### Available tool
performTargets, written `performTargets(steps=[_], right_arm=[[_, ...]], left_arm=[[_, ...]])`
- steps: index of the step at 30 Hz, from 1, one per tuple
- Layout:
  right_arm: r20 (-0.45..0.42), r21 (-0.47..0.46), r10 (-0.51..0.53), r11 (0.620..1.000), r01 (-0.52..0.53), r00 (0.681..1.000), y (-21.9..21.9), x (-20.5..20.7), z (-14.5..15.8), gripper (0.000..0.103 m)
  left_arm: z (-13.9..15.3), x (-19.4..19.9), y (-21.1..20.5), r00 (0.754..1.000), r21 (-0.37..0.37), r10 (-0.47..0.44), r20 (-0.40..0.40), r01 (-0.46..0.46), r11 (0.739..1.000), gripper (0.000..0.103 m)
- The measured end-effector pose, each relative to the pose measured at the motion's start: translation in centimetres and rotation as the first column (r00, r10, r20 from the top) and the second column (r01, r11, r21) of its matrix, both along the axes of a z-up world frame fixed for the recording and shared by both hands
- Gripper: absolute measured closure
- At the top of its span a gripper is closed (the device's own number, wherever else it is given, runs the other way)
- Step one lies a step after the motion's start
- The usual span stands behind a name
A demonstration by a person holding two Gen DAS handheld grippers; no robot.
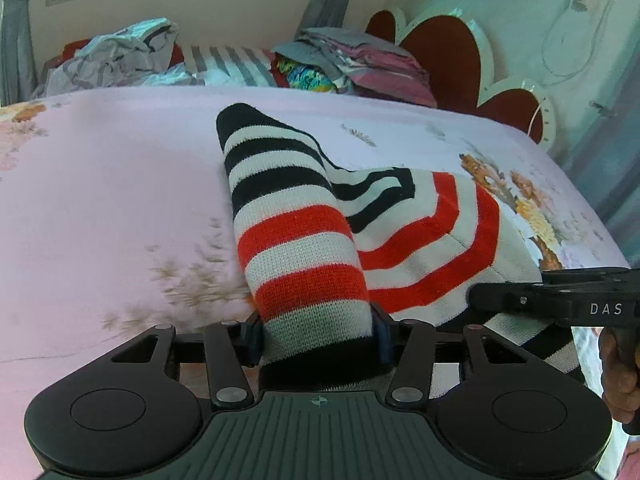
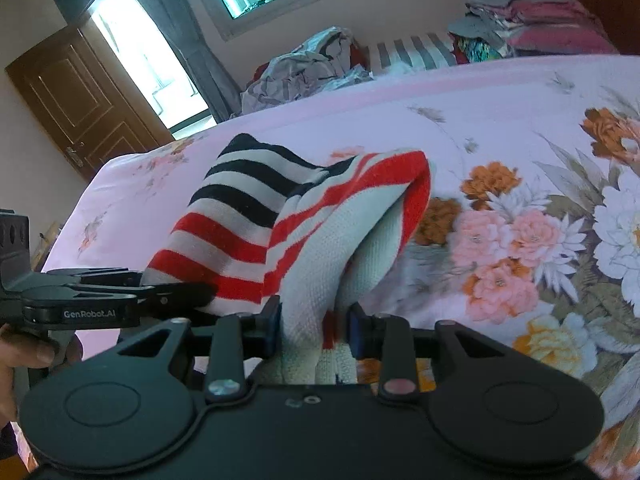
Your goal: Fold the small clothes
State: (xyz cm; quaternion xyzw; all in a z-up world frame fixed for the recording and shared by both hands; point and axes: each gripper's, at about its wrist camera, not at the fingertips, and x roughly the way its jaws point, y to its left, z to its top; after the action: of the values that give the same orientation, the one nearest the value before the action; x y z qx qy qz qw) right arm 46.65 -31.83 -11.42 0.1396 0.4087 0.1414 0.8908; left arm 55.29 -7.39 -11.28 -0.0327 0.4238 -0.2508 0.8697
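A small knitted sweater (image 1: pixel 304 240) with black, red and cream stripes lies bunched on the pink floral bedsheet (image 1: pixel 120 184). My left gripper (image 1: pixel 318 340) is shut on its striped lower edge. My right gripper (image 2: pixel 314 332) is shut on a cream and red part of the same sweater (image 2: pixel 280 224). The right gripper also shows at the right edge of the left wrist view (image 1: pixel 560 304), and the left gripper shows at the left edge of the right wrist view (image 2: pixel 100 296). Both hold the cloth a little above the bed, side by side.
A heap of crumpled grey clothes (image 1: pixel 116 56) and a stack of folded clothes (image 1: pixel 360 60) lie at the far side of the bed. A red and white headboard (image 1: pixel 448 56) stands at the right. A brown door (image 2: pixel 76 100) and a window are behind.
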Motion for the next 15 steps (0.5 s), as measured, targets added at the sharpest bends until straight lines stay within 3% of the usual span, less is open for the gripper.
performTargets(steps=[8, 15], right_arm=[[0.019, -0.01, 0.06, 0.998, -0.06, 0.998, 9.1, 0.9, 0.4, 0.072], [0.015, -0.002, 0.126, 0.992, -0.126, 0.992, 17.2, 2.6, -0.5, 0.072]], left_arm=[[1.1, -1.4, 9.6, 0.999, 0.004, 0.047, 0.015, -0.047, 0.999, 0.053], [0.3, -1.8, 18.0, 0.994, 0.015, 0.106, 0.003, -0.106, 0.994, 0.053]])
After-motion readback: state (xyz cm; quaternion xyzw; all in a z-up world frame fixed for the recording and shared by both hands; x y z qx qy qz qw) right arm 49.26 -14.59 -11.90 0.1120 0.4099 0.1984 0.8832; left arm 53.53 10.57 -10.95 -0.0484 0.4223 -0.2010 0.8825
